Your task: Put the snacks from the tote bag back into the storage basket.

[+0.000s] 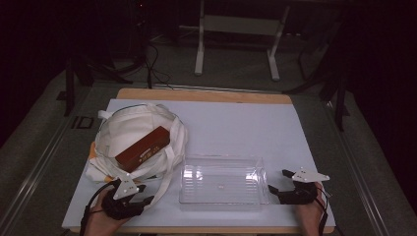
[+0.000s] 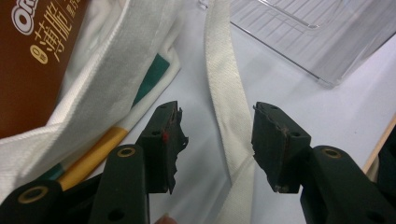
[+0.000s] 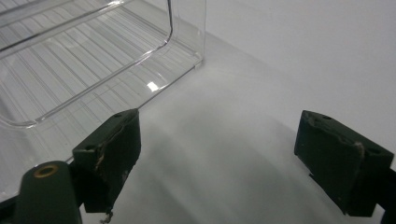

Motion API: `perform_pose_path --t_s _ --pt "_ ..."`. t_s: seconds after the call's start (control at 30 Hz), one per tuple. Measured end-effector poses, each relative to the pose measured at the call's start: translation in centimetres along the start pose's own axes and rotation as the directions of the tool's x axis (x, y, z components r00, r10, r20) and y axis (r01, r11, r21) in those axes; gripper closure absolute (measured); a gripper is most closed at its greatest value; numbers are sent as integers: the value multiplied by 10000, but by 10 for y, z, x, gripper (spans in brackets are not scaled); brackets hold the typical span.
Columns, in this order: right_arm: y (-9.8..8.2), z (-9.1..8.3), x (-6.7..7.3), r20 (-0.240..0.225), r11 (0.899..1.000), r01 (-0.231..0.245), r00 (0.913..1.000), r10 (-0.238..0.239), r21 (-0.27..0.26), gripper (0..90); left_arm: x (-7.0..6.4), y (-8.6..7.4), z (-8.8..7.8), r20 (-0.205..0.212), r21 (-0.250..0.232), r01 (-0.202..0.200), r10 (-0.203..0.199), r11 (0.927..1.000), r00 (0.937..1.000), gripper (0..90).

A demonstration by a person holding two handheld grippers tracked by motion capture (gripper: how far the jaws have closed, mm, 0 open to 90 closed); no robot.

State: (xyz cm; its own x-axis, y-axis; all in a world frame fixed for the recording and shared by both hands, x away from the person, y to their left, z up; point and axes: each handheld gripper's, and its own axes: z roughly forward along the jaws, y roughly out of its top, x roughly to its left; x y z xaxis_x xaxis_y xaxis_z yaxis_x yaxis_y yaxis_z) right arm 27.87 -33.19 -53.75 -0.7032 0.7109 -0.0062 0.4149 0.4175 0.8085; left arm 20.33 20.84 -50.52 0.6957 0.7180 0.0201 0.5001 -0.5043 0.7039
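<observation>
While both hands rest low, left claw (image 1: 139, 194) agape, right claw (image 1: 278, 181) agape

Brown box (image 2: 32, 60) cut off top-left

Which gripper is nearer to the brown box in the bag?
Left. The left gripper sits just below the white bag holding the brown box; the right gripper is across the table, beyond the clear tray.

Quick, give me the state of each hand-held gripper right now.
Left hand-held gripper: open, holding nothing, jaws either side of the cream fabric bag strap.
Right hand-held gripper: open, empty, beside the clear plastic tray.
</observation>
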Motion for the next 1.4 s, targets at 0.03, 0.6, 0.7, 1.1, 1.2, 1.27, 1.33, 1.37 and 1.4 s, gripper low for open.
perform_pose_path --t_s 0.03,0.6,0.7,1.1,1.2,1.27,1.33,1.37,1.4 --pt "0 0 0 3 10000 -3 10000 3 7 146 0 1 -1 15 17 -41 41 10000 10000 517" --pt "0 0 0 12 10000 17 10000 -17 38 147 4 14 -13 554 490 -962 935 9942 9941 520" --pt "0 0 0 11 10000 23 10000 -23 43 147 5 15 -14 634 540 -1066 1031 9928 9926 520" --pt "0 0 0 5 10000 16 10000 -16 37 147 9 26 -20 864 759 -1562 1496 9848 9850 527" --pt "0 0 0 1 10000 38 10000 -38 25 147 9 28 -21 962 753 -1589 1515 9844 9838 527" --pt "0 0 0 4 10000 17 10000 -17 31 147 10 28 -22 1024 751 -1642 1562 9836 9824 526" --pt "0 0 0 -2 10000 6 10000 -6 32 147 10 30 -22 1079 769 -1711 1624 9822 9808 527" --pt "0 0 0 -5 10000 1 10000 -1 26 147 11 30 -23 1100 770 -1724 1635 9820 9804 528" --pt "0 0 0 -5 10000 0 10000 0 20 147 11 32 -23 1127 756 -1753 1663 9816 9796 530"
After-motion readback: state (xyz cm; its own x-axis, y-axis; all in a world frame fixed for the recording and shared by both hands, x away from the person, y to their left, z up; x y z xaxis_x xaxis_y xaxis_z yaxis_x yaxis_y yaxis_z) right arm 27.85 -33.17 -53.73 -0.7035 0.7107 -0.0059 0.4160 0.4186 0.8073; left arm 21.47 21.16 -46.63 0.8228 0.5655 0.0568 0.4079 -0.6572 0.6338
